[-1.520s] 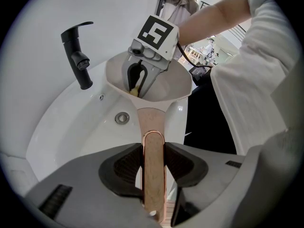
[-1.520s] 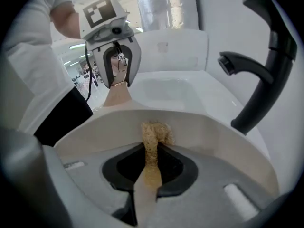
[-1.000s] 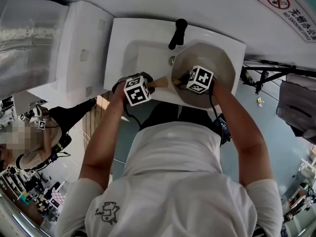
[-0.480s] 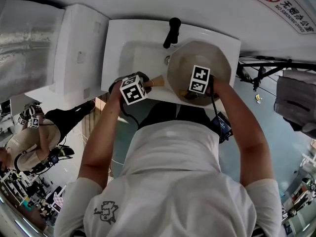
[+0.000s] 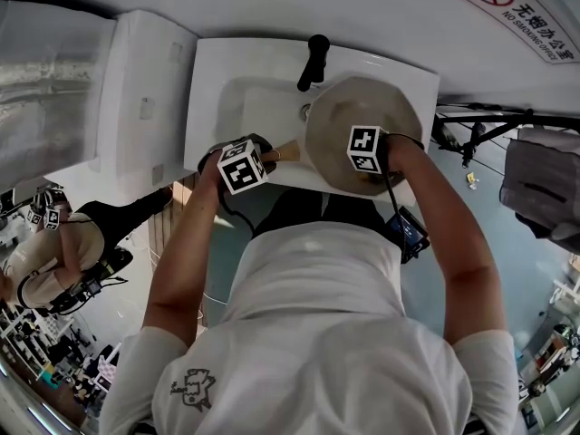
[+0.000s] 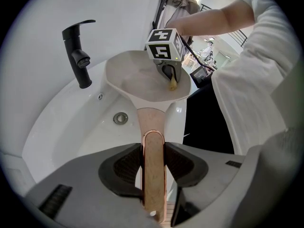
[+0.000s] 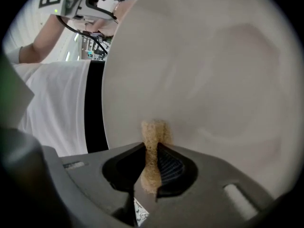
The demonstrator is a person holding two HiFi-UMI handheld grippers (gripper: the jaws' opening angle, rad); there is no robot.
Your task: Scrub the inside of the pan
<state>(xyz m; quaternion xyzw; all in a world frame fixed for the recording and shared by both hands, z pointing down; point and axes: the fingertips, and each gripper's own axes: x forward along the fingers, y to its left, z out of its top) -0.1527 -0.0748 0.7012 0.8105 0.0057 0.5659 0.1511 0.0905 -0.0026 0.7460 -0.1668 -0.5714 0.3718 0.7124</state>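
Observation:
A beige pan [image 5: 362,120] [image 6: 142,80] is held over the right side of the white sink [image 5: 245,98]. Its wooden handle [image 6: 153,170] runs between the jaws of my left gripper [image 6: 153,163] [image 5: 243,163], which is shut on it. My right gripper [image 7: 151,163] [image 5: 365,149] is shut on a tan sponge [image 7: 153,141] [image 6: 173,83]. The sponge's tip presses on the pan's inner surface [image 7: 209,80] near the front rim.
A black faucet [image 5: 314,60] [image 6: 80,49] stands at the back of the sink, with the drain [image 6: 120,118] below it. A white counter [image 5: 136,89] lies to the left. Another person [image 5: 54,252] sits at far left. A no-smoking sign [image 5: 512,7] hangs on the wall.
My right gripper has swept the sponge across the pan's inside and turned. The pan and my left gripper have held still.

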